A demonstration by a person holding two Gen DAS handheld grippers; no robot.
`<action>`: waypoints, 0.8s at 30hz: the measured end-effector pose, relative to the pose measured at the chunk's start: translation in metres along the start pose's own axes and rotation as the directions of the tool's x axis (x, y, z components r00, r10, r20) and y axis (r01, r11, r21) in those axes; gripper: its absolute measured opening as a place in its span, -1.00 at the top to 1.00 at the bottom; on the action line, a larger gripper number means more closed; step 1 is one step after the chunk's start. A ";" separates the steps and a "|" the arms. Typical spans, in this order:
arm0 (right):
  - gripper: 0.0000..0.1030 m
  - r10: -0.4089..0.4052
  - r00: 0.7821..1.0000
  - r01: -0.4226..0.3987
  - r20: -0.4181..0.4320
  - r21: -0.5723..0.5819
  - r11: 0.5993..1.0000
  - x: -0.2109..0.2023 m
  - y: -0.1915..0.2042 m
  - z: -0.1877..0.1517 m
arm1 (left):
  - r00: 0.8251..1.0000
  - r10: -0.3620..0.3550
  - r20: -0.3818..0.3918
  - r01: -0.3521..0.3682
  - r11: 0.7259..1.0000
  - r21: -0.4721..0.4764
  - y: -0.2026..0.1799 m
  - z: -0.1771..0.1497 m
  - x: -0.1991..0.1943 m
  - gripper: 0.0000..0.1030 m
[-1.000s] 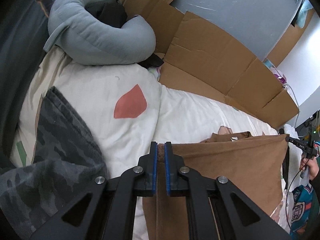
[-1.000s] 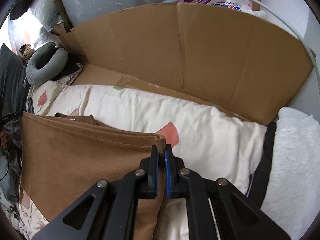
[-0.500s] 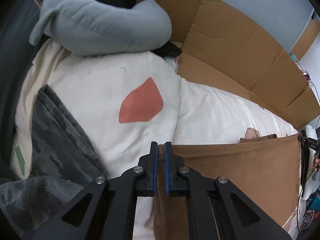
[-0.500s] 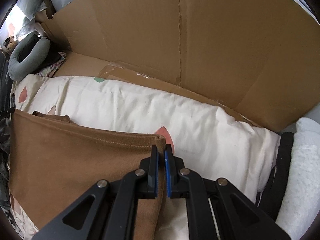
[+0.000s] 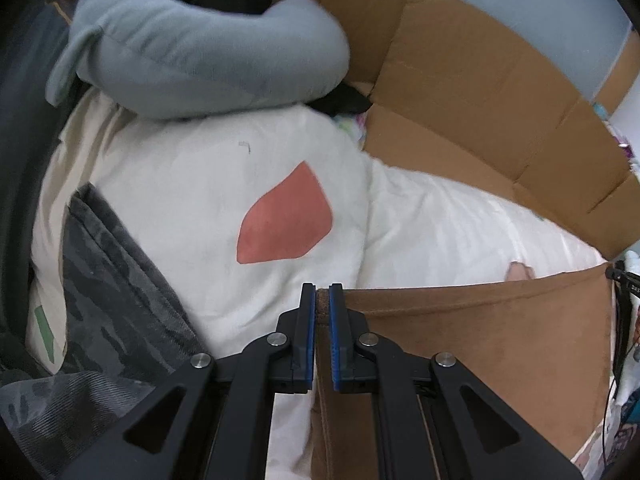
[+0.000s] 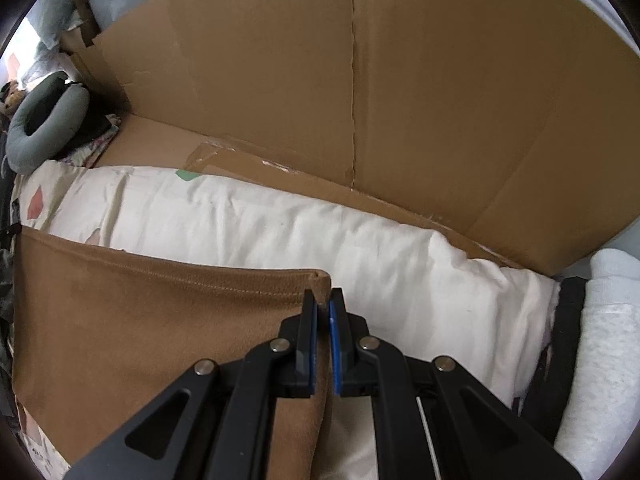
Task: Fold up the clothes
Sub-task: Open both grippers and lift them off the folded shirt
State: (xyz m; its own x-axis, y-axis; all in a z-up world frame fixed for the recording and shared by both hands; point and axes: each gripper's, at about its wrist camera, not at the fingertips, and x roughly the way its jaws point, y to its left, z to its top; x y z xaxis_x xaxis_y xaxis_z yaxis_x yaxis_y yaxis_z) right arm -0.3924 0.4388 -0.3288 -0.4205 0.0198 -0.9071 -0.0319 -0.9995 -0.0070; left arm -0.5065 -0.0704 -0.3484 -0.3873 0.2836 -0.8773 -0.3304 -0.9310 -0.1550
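Observation:
A brown garment (image 5: pixel 480 336) hangs stretched between my two grippers above a cream duvet (image 5: pixel 180 184). My left gripper (image 5: pixel 322 296) is shut on its left top corner, the cloth pinched between the blue pads. In the right wrist view the same brown garment (image 6: pixel 140 320) spreads to the left, and my right gripper (image 6: pixel 323 300) is shut on its right top corner. Its stitched top hem runs taut from one corner to the other. The lower part of the garment is hidden behind the fingers.
A grey curved pillow (image 5: pixel 200 48) lies at the head of the bed. A dark camouflage garment (image 5: pixel 104 312) sits at the left. Flattened cardboard (image 6: pixel 360 100) lines the wall behind the duvet. White fluffy fabric (image 6: pixel 608 360) and a black strap (image 6: pixel 560 360) lie at the right.
Both grippers have sunk toward the duvet and moved forward toward the cardboard, carrying the stretched brown garment with them. The grips have not changed.

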 end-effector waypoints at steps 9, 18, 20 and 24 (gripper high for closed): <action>0.71 0.013 0.996 -0.011 -0.084 0.034 0.999 0.026 -0.002 0.004 | 0.997 0.026 -0.079 -0.030 0.998 -0.049 0.000 0.004 0.018 0.82; 0.23 0.060 0.995 -0.057 -0.075 0.044 0.997 -0.018 -0.008 -0.017 | 1.000 -0.013 -0.001 0.013 0.996 -0.089 -0.004 -0.008 -0.037 0.03; 0.23 0.070 0.995 -0.069 -0.077 0.011 0.998 -0.031 -0.002 -0.027 | 1.000 -0.023 -0.007 0.022 0.996 -0.084 -0.009 -0.017 -0.047 0.03; 0.23 0.094 0.992 -0.095 -0.082 -0.012 0.995 -0.052 0.006 -0.053 | 0.999 -0.033 -0.024 0.032 0.998 -0.058 -0.021 -0.038 -0.064 0.03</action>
State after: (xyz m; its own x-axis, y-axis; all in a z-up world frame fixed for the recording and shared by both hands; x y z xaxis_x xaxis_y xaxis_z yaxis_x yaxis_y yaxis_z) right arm -0.3228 0.4301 -0.3037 -0.3459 -0.0763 -0.9352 0.0190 -0.9971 0.0743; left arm -0.4419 -0.0780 -0.3062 -0.3550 0.3086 -0.8825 -0.2919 -0.9334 -0.2089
